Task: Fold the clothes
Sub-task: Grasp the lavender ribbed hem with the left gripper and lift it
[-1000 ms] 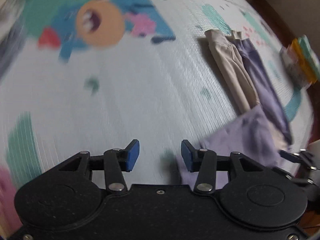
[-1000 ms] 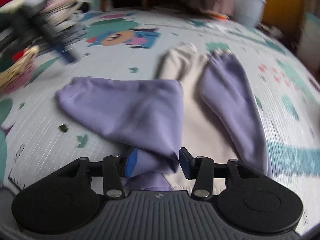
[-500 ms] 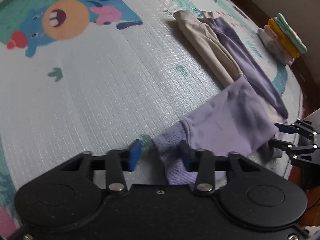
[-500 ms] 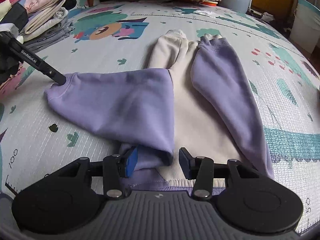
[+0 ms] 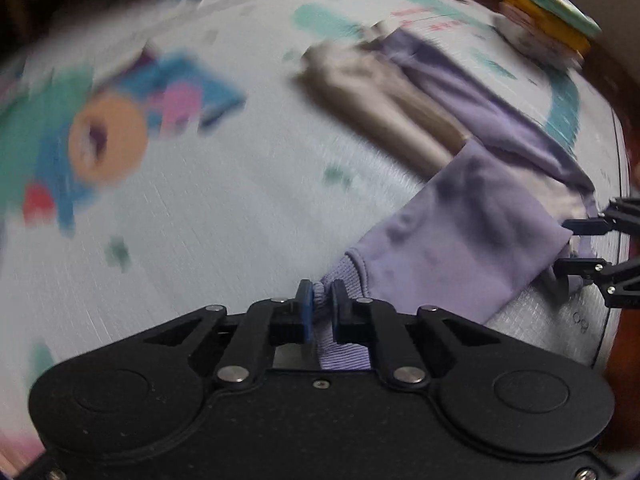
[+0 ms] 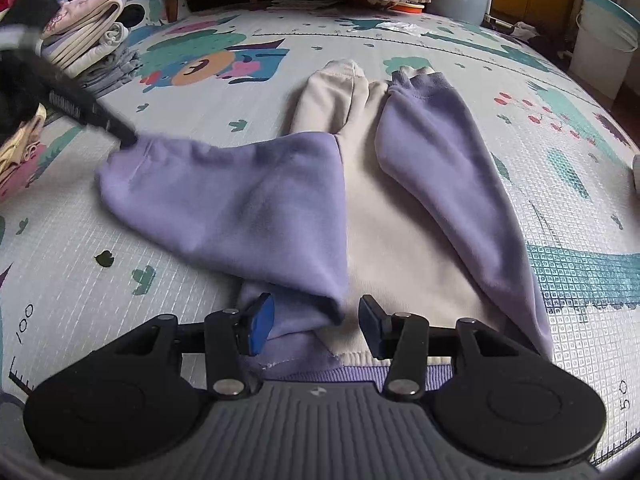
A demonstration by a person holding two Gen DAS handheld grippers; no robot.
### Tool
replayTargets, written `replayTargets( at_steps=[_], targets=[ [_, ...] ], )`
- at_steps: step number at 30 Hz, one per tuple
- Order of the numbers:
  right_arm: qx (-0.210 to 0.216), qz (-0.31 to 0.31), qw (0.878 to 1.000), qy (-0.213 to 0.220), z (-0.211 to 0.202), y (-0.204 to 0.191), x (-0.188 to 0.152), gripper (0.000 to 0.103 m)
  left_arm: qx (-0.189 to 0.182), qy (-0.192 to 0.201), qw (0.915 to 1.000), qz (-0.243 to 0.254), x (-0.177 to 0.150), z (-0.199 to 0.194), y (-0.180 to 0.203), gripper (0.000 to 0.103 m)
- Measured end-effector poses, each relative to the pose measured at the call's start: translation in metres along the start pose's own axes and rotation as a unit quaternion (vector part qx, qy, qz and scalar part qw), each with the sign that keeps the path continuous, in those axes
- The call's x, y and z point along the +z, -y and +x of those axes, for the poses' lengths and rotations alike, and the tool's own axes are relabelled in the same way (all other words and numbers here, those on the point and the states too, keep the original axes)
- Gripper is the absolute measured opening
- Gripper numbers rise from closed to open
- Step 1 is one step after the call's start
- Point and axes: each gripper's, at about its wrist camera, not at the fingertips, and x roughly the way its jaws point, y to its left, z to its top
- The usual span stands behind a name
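The left claw [image 5: 319,307] is pinched tight on the ribbed cuff [image 5: 340,284] of a lilac sleeve [image 6: 240,204], its two blue-faced jaws nearly meeting with the knit squeezed between them. In the right wrist view that same claw shows as a dark, blurred finger touching the sleeve's far end at the left. The right claw [image 6: 316,328] stands wide apart, holding nothing; its jaws straddle the bunched shoulder end of the sleeve, near the garment's hem. The garment is a cream and lilac sweatshirt [image 6: 384,240] lying flat on a patterned play mat [image 6: 560,184] on the floor, cream body in the middle, the other lilac sleeve [image 6: 452,176] laid straight along its right side. The gripped sleeve is drawn out sideways to the left, away from the body. A stack of folded clothes [image 6: 88,40] sits at the mat's far left edge. The left wrist view is smeared by motion blur.
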Motion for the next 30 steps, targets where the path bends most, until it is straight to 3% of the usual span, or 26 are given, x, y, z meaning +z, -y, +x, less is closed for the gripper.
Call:
replayTargets(
  at_steps=[5, 12, 16, 22, 25, 30],
  targets=[
    [-0.006, -0.017, 1.000, 0.009, -0.004, -0.005, -0.002, 0.049, 0.022, 0.047, 0.9950, 0.086, 0.048, -0.018, 0.019, 0.007],
    [-0.013, -0.047, 0.998, 0.037, -0.009, -0.016, 0.003, 0.054, 0.043, 0.100, 0.9787, 0.174, 0.103, -0.023, 0.046, 0.007],
    [-0.018, -0.070, 0.996, 0.049, -0.008, -0.017, 0.005, 0.051, 0.068, 0.105, 0.9621, 0.242, 0.123, -0.006, 0.063, 0.007],
    [-0.013, -0.117, 0.990, 0.080, -0.009, -0.023, 0.010, 0.051, 0.075, 0.104, 0.9426, 0.308, 0.149, 0.017, 0.083, 0.007],
    [-0.004, -0.130, 0.988, 0.080, -0.007, -0.025, 0.011, 0.051, 0.074, 0.094, 0.9378, 0.326, 0.162, 0.031, 0.087, 0.007],
    [0.017, -0.162, 0.981, 0.101, -0.008, -0.029, 0.010, 0.051, 0.068, 0.077, 0.9392, 0.328, 0.178, 0.052, 0.089, 0.007]
  ],
)
